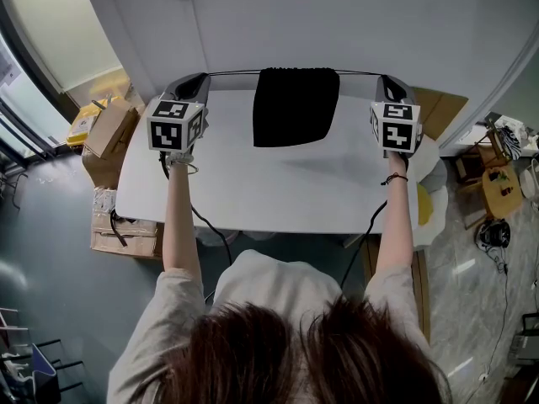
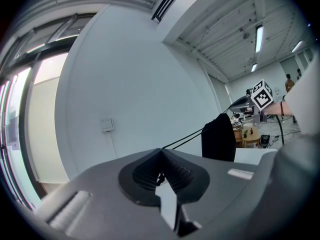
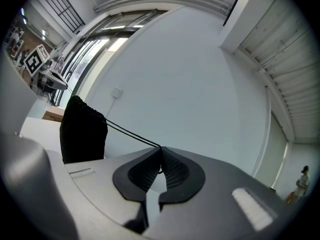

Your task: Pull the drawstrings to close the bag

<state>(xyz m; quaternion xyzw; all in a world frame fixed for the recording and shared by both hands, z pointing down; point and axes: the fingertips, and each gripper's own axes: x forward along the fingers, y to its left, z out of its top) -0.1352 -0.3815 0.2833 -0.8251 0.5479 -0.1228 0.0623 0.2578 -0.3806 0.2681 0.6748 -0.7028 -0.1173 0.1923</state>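
A black drawstring bag hangs over the far half of the white table, held up by its cords with its mouth gathered. My left gripper is shut on the left drawstring, which runs taut to the bag's top. My right gripper is shut on the right drawstring, also taut. In the left gripper view the cords run from the closed jaws to the bag. The right gripper view has the cords leading left to the bag.
A white wall stands right behind the table. Cardboard boxes lie on the floor at the left. A wooden stool and clutter stand at the right. Cables hang off the table's near edge.
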